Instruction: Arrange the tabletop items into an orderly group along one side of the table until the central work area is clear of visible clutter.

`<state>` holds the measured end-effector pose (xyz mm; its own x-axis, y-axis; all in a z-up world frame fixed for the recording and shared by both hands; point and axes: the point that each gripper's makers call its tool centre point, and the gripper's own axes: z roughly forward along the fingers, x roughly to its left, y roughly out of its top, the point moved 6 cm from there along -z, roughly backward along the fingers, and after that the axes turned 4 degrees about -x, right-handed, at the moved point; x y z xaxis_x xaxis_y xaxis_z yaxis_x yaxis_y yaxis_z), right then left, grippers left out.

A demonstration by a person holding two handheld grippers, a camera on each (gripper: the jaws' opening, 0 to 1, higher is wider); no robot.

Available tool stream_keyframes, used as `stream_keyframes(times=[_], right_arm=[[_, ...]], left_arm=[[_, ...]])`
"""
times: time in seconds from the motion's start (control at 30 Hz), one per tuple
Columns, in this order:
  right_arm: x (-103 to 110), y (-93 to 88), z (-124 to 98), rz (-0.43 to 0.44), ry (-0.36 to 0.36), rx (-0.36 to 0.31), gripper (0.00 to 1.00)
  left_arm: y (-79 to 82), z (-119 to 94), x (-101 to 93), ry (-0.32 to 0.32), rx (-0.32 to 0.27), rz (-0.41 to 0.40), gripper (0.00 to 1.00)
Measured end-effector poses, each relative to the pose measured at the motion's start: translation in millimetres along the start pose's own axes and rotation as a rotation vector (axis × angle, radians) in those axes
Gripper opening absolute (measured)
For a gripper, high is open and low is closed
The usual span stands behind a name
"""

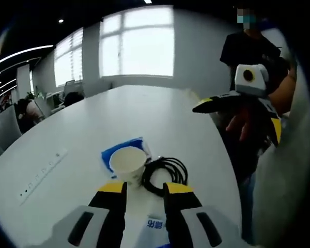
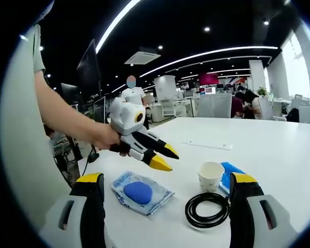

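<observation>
The left gripper [image 1: 144, 194] hovers low over the white table [image 1: 93, 129] with its yellow-tipped jaws parted about a cup's width and holding nothing; the paper cup [image 1: 127, 164] stands upright just ahead of the tips, in line with the gap, seemingly resting on or against a blue-and-white packet [image 1: 139, 146]; a coiled black cable [image 1: 165, 174] lies just beside the cup, close to the far-side jaw. In the right gripper view the right gripper [image 2: 165, 188] has its jaws spread wide and empty, while the left gripper [image 2: 157, 155] appears in the person's hand [image 2: 104, 137] above a clear packet with a blue pad [image 2: 140, 192]; the cup [image 2: 211, 175], cable coil [image 2: 207, 209] and blue packet [image 2: 231, 173] sit near the right jaw. The step in hand looks like taking the cup to move it to the table's side; to do it well, advance with the cup centred between the jaws, close gently (thin paper walls will likely crush), grip around mid-height, and lift straight up; keep the jaw nearest the cable clear of the loops, since a snag could drag the coil or tip the cup; whether the cup holds liquid cannot be told, so keep it level.
</observation>
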<state>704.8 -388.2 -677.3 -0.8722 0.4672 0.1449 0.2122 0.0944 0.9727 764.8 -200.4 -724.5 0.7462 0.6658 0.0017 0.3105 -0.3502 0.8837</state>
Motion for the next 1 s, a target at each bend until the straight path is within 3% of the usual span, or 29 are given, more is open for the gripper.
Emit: stream_keyframes(times=[1.0], right_arm=[[-14.9, -0.1, -11.6, 0.014, -0.049, -0.004, 0.97]], left_arm=[[18.2, 50.2, 7.5, -0.078, 0.110, 0.190, 0.12]])
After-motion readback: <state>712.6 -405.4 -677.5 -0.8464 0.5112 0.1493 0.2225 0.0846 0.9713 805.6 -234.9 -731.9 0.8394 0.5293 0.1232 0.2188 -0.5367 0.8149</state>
